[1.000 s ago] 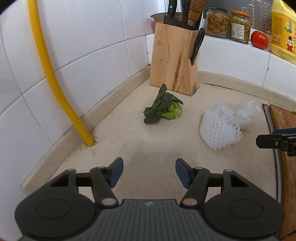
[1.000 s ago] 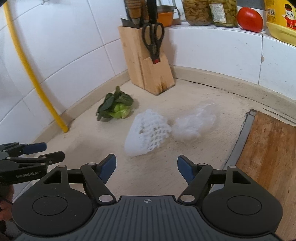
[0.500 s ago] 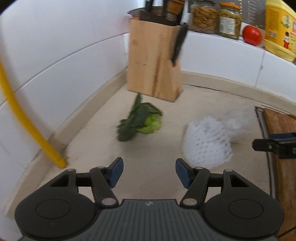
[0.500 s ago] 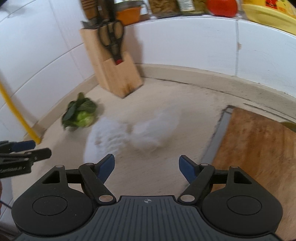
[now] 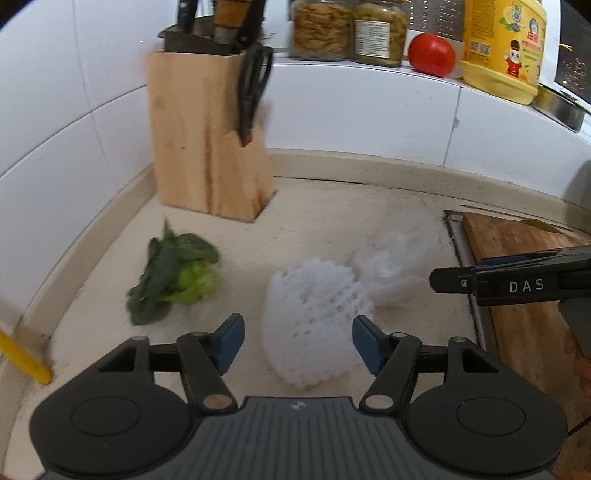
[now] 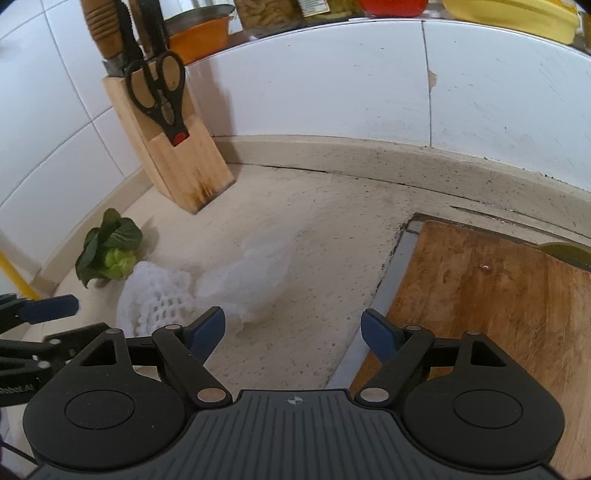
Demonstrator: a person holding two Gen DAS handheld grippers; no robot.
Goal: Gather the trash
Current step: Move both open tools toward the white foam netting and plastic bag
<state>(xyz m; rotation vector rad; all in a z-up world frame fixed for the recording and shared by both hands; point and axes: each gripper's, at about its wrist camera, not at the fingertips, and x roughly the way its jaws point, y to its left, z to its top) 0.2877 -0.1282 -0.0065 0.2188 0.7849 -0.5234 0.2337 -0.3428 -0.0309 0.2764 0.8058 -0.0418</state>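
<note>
Left gripper [image 5: 298, 345] with jaws wide, framing the near end of the white foam net [image 5: 314, 325] on the counter [image 5: 325, 221]; clear plastic bag [image 5: 397, 266] touching the net's far right side. Right gripper [image 6: 293, 332] also spread wide and holding nothing, over bare counter between bag and cutting board [image 6: 491, 295]. Leafy vegetable scrap [image 5: 175, 277] lying left of the net, near the wall edge, knife block [image 5: 207, 147] behind in the corner.

A speckled beige counter [image 6: 295, 229] meets white-tiled walls [image 6: 332, 85] in a kitchen corner. A wooden knife block [image 5: 207, 147] with black scissors [image 6: 162, 96] stands against the tiles; jars [image 5: 321, 29], a tomato [image 5: 431, 54] and a yellow bottle [image 5: 502, 48] line the ledge above. A wooden cutting board [image 6: 498, 295] lies alongside.
</note>
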